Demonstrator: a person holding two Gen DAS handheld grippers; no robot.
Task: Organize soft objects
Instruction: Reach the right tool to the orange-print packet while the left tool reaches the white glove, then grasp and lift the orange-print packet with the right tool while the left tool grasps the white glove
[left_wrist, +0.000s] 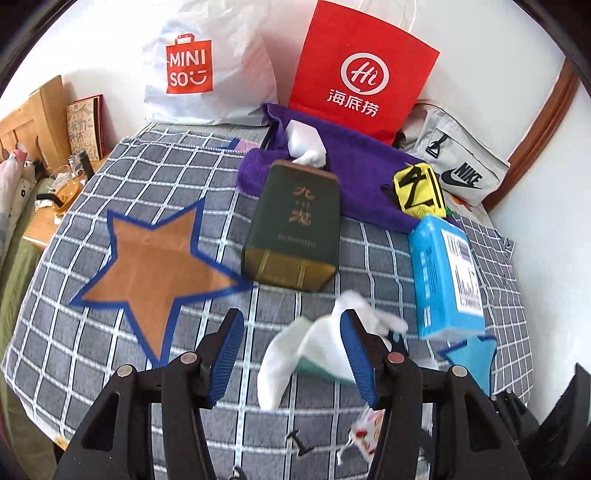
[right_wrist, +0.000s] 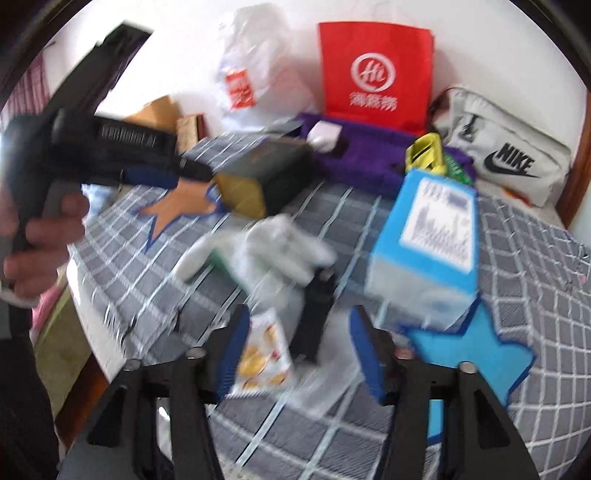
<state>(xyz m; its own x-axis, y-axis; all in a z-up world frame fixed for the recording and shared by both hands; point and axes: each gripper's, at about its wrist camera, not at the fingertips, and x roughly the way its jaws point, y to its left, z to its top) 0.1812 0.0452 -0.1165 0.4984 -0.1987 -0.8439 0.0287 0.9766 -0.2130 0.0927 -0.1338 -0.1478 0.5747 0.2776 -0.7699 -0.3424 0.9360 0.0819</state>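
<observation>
A white sock with a green patch (left_wrist: 314, 354) lies on the grey checked cloth (left_wrist: 110, 369), partly between the fingers of my left gripper (left_wrist: 291, 354), which is open around it. It also shows, blurred, in the right wrist view (right_wrist: 266, 247). My right gripper (right_wrist: 299, 354) is open above a small printed packet (right_wrist: 264, 358) and a black object (right_wrist: 314, 317). Another white sock (left_wrist: 306, 142) lies on a purple towel (left_wrist: 354, 181) at the back. The left gripper's body (right_wrist: 110, 147) shows at the upper left of the right wrist view.
A dark green box (left_wrist: 295, 225) and a blue box (left_wrist: 447, 273) stand on the cloth. An orange star (left_wrist: 155, 266) and a blue star (right_wrist: 472, 343) mark the cloth. A red bag (left_wrist: 362, 70), a white Miniso bag (left_wrist: 207, 66), a Nike pouch (left_wrist: 458, 166) and a yellow pouch (left_wrist: 419, 190) are at the back.
</observation>
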